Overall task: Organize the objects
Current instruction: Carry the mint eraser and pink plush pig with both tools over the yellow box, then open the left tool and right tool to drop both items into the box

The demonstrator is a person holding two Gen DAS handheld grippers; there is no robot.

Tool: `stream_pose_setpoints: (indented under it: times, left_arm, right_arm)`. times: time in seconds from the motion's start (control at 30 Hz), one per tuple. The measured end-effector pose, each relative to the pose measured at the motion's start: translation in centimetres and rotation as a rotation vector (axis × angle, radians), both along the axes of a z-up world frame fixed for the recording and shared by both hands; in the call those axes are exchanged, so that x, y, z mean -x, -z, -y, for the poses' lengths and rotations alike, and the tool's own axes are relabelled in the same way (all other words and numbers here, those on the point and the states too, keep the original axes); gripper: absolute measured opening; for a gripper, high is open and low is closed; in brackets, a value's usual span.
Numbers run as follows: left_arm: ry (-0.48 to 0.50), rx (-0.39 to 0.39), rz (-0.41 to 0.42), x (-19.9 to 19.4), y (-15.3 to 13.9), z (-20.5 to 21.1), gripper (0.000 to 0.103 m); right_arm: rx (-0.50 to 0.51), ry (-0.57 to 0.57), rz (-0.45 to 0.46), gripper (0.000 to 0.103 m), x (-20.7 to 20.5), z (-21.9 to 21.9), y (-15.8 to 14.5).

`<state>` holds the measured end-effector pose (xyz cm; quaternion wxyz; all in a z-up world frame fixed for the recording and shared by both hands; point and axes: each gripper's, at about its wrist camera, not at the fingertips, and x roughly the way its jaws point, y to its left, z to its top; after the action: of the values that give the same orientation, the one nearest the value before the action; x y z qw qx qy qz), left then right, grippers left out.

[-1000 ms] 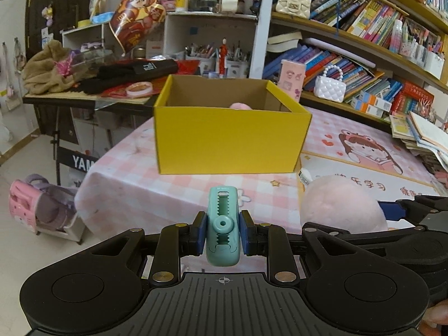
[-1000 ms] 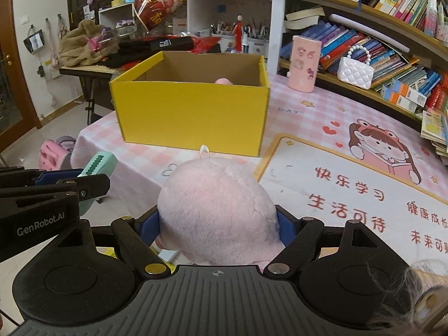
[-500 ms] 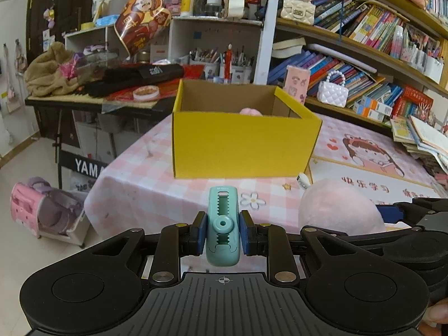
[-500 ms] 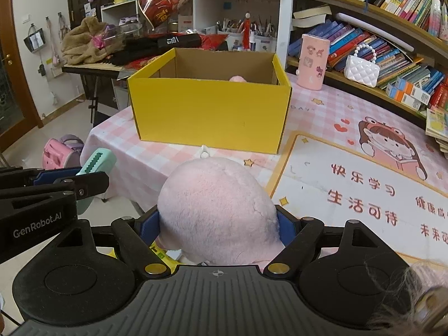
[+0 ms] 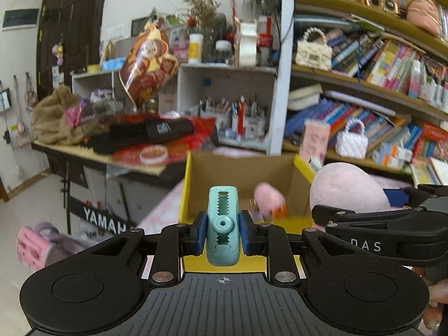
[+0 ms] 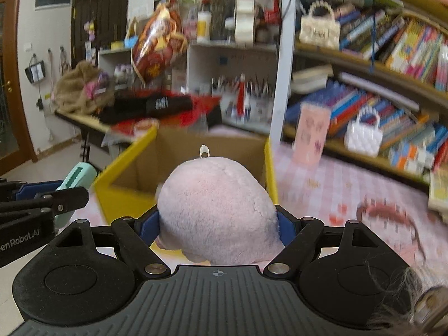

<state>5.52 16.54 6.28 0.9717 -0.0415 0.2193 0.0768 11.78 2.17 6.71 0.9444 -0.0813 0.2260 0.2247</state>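
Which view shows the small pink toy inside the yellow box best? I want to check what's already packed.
The left wrist view: the small pink toy lies in plain sight on the floor of the yellow box, though blurred. In the right wrist view the pink plush held in the right tool hides it.

A white quilted handbag (image 5: 352, 142) sits before the shelved books (image 5: 397, 64). A brown plush heap (image 5: 53, 114) lies on a side table. Pens fill white cups (image 5: 238, 117).

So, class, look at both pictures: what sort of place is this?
Most likely a home study or child's room: crowded bookshelves, pen pots on a shelf, and a pink checked tablecloth under a yellow box.
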Motion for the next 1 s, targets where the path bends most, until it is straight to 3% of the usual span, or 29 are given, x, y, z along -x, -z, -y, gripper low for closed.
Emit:
stream_pose_setpoints:
  times: [0.13,0.3,0.6,0.83,0.9,1.0]
  left_arm:
    - [-0.045,0.007,0.026,-2.8,-0.6,-0.4,0.023]
    - [-0.080,0.037,0.008,-6.6,-0.2,-0.8,0.023]
    - [-0.070,0.066,-0.123,-11.4,2.9,0.0,0.023]
    - [-0.050,0.147,-0.205,-12.5,4.6,-0.4,0.024]
    - [-0.046,0.152,-0.204,-12.2,4.6,-0.3,0.026]
    - [-0.037,0.150,-0.177,-11.7,4.0,-0.1,0.041]
  right_arm:
    - [0.020,-0.016,0.023,0.079,-3.7,-0.8,-0.2]
    - [0.051,-0.068,-0.032,0.079,-8.1,-2.0,1.4]
    - [0.175,-0.229,-0.172,0.080,-12.2,-4.0,5.1]
    - [0.138,-0.265,-0.218,0.085,-12.9,-3.6,5.4]
    - [0.133,-0.273,-0.212,0.085,-12.5,-3.4,5.3]
    - [0.124,-0.285,-0.161,0.086,-11.7,-2.8,4.7]
